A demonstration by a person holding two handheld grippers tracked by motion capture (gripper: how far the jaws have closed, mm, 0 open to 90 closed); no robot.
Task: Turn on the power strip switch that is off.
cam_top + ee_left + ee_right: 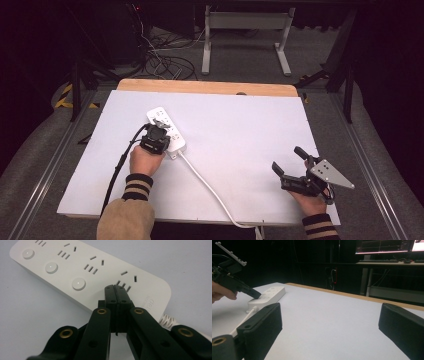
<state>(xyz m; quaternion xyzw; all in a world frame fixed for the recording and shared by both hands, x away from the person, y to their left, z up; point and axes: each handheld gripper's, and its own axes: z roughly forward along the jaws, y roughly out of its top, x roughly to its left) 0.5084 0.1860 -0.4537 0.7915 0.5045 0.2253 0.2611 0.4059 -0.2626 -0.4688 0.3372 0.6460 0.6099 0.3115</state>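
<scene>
- The left gripper (115, 287), low centre in its own view, had its fingers (110, 293) pressed together on nothing, tips at the power strip's nearest socket; the step looked like pressing a switch button (78, 283); the next move likely called for a short shift toward it.
- The power strip (167, 130) lay left of centre in the high view on the white surface (250, 130); white, with round buttons beside its sockets and a cord (210, 187) trailing toward the lower edge.
- The right gripper (290, 165), lower right, waited wide open, empty.
</scene>
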